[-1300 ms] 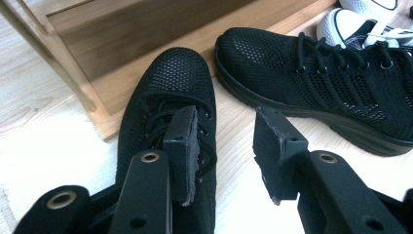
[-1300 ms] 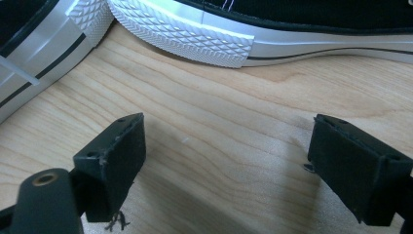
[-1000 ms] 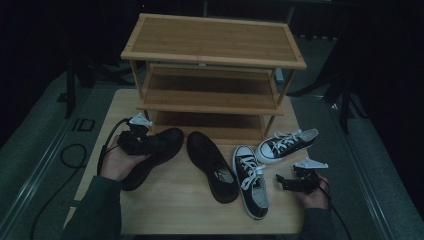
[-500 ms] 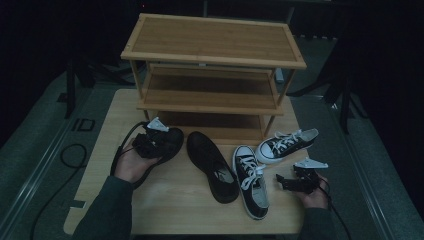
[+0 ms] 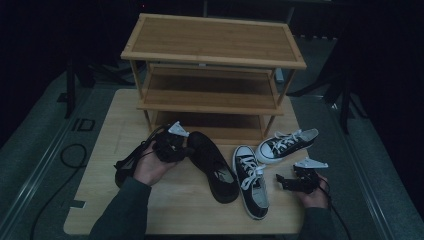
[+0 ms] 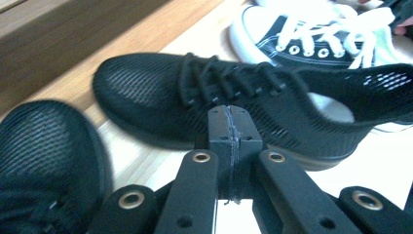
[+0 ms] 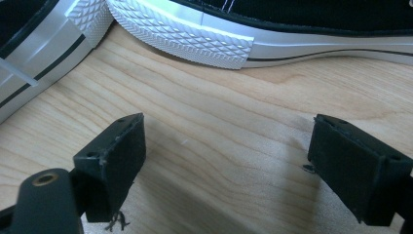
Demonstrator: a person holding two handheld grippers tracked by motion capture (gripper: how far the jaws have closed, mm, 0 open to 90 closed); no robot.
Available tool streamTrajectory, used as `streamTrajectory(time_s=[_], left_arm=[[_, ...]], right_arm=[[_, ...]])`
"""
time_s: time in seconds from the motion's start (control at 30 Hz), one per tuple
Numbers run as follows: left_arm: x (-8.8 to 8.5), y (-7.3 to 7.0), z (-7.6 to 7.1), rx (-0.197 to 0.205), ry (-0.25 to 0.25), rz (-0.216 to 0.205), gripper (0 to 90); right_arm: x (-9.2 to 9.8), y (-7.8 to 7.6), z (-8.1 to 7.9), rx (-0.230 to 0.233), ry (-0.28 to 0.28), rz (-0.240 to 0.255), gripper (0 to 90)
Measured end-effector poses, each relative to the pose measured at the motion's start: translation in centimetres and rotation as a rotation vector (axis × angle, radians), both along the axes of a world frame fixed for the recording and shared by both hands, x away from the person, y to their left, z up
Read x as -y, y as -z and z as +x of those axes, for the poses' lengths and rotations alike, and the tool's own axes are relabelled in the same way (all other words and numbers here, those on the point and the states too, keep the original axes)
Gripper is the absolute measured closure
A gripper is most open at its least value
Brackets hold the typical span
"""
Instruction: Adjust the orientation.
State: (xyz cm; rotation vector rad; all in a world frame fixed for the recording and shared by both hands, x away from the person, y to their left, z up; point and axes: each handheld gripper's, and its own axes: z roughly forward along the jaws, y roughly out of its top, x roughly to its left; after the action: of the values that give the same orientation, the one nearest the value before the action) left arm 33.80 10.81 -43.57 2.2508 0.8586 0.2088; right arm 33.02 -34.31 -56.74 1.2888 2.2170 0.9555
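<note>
The black shoe [image 6: 234, 107] has a matt open-mesh cloth upper with woven laces, and so does the second black shoe [image 6: 44, 156]. The sneakers [image 7: 234, 34] are black canvas with smooth white rubber sides and a rough diamond-patterned toe. The table [image 7: 219, 136] is pale, smooth, grained wood; the rack [image 5: 215, 42] is matt slatted wood.

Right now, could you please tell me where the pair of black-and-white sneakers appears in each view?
High view: the pair of black-and-white sneakers lies right of centre, between the black shoe and the right gripper.
Left gripper view: one sneaker at the top right, beyond the black shoe.
Right gripper view: their white rubber soles along the top edge.
Shared landmark: the light wooden table beneath them.
</note>
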Motion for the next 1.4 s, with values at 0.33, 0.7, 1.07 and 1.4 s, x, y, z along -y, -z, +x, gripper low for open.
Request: streamTrajectory(time_s=[0.33,0.7,1.07,1.4], left_arm=[[2.9,0.5,-0.2,-0.01,0.069,0.014,89.4],[6.0,0.9,-0.6,-0.016,0.151,0.011,89.4],[8.9,2.4,-1.2,-0.042,0.201,0.036,89.5],[8.6,4.2,-1.8,-0.092,0.205,0.055,89.8]], right_arm=[[0.0,0.0,0.0,-0.001,0.0,0.0,13.9],[0.0,0.0,0.0,0.0,0.0,0.0,13.9],[0.0,0.0,0.0,-0.001,0.001,0.001,13.9],[0.0,0.0,0.0,-0.001,0.0,0.001,13.9]])
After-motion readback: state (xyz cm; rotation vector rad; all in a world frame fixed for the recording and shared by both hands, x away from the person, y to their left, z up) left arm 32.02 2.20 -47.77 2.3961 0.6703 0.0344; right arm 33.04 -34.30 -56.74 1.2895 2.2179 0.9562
